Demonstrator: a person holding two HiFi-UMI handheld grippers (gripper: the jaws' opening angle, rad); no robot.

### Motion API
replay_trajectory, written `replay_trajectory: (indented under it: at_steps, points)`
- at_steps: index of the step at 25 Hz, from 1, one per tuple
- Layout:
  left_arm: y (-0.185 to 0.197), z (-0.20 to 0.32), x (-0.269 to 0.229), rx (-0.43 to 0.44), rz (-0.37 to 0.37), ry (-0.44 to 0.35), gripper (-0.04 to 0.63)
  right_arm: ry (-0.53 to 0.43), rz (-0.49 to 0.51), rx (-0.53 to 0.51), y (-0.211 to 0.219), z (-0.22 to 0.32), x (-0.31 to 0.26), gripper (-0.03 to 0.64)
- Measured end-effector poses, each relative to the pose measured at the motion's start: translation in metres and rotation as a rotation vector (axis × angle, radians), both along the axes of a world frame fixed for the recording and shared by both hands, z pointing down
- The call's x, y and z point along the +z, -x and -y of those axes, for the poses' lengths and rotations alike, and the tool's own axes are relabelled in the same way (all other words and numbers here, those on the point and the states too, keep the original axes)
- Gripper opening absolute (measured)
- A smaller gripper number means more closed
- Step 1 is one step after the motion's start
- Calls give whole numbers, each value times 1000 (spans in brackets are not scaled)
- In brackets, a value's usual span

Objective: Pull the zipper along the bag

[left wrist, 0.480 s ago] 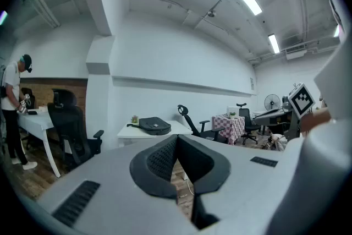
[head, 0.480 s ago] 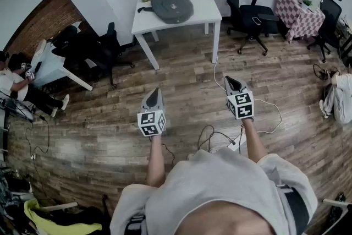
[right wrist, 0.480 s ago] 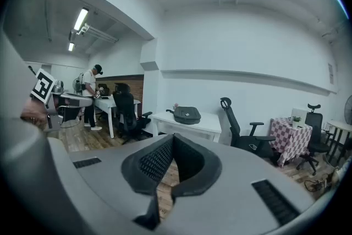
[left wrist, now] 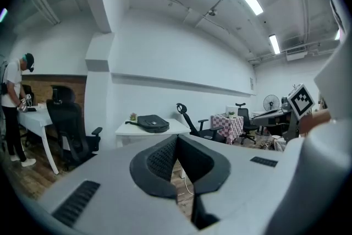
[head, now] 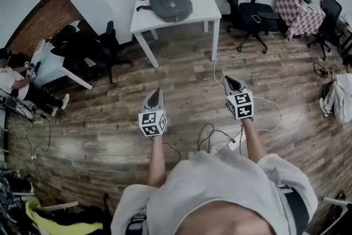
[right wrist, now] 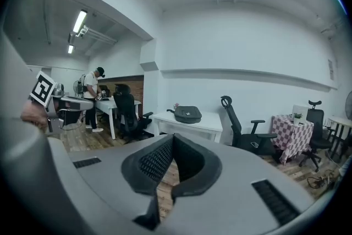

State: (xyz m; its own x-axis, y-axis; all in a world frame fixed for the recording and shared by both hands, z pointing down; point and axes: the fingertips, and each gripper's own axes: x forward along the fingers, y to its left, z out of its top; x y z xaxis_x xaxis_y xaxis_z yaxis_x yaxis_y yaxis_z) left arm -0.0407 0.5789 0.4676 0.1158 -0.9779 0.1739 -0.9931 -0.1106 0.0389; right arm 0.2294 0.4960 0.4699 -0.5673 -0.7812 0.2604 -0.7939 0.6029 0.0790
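A dark grey bag point(head: 171, 4) lies flat on a white table point(head: 206, 7) at the far side of the room; it also shows small in the left gripper view as the bag point(left wrist: 152, 123) and in the right gripper view as the bag point(right wrist: 188, 114). Its zipper is too small to make out. My left gripper point(head: 156, 92) and right gripper point(head: 227, 80) hang over the wooden floor, well short of the table. Both are shut with nothing between their tips, as the left gripper point(left wrist: 176, 139) and right gripper point(right wrist: 171, 138) views show.
A black office chair point(head: 242, 5) stands right of the table, and a checked-cloth table point(head: 298, 12) beyond it. Another white desk with dark chairs point(head: 91, 47) is at left, where a person point(head: 14, 82) stands. Cables point(head: 220, 137) trail on the floor near my feet.
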Motion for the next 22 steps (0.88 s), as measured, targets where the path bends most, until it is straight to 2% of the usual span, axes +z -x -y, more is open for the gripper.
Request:
replay_trajectory:
  at_steps: [9, 22]
  points:
    - [-29, 9, 7, -7, 3, 18, 26, -4, -9, -36, -11, 10, 8, 12]
    - [-54, 60, 18, -14, 14, 34, 26, 25, -18, -90, -23, 58, 25, 12]
